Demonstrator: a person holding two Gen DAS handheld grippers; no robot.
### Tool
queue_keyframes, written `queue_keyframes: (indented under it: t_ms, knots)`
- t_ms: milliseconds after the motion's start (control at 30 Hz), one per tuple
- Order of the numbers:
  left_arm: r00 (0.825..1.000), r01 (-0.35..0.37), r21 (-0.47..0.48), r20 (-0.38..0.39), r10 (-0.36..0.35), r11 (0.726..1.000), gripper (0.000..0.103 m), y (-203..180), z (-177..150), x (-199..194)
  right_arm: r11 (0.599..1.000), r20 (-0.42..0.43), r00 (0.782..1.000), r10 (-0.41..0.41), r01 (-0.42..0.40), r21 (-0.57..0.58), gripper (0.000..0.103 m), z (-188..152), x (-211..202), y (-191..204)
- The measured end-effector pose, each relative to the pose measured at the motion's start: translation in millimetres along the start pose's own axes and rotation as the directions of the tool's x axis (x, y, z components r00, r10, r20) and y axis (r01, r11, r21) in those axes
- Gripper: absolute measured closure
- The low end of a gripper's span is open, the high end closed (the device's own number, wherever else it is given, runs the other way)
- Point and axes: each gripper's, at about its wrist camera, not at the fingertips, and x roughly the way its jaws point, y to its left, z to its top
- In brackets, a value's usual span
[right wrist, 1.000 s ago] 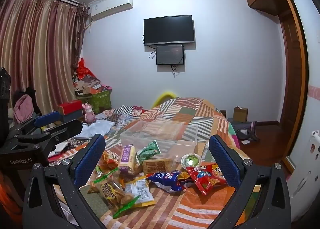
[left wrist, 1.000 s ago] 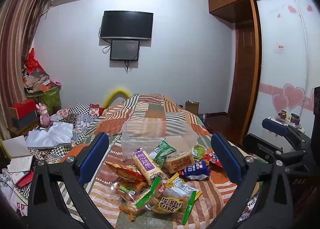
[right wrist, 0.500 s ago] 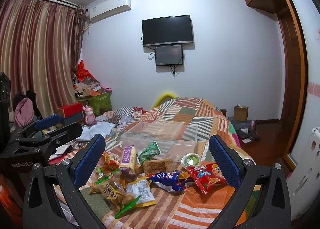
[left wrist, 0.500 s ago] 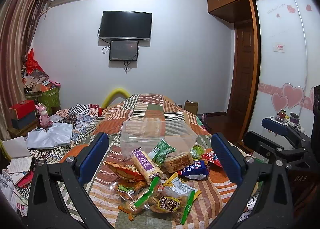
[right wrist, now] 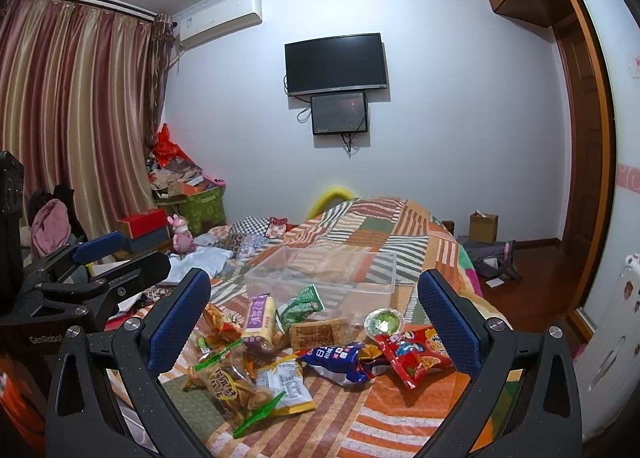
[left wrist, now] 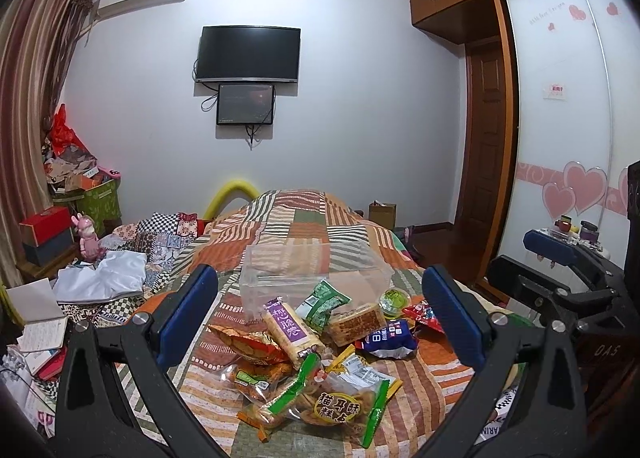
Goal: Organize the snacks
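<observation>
Both grippers hang wide open and empty above the striped bedspread (left wrist: 408, 386). Between the left gripper (left wrist: 320, 322) fingers, nearest, lies a clear bag of brown crisps (left wrist: 340, 406), its lower edge cut off behind the finger frame. Just beyond it, the purple-labelled pack (left wrist: 286, 328) leans on other snacks, partly covering them. Ahead of the right gripper (right wrist: 314, 318) sit the red bag (right wrist: 412, 350) and blue bag (right wrist: 340, 362). Farthest stands the clear plastic bin (right wrist: 320, 270); whether it holds anything is hard to tell.
</observation>
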Motion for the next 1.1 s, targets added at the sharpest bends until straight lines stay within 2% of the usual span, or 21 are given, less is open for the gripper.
queue_keyframes:
  t_ms: [1100]
  knots:
    - [1.0,-0.004,0.007,-0.009,0.004,1.0,0.0,-1.6,-4.3,2.0,1.0,-0.003,1.0,0.001,-0.001,0.004,0.0,-2.2,0.1,0.7]
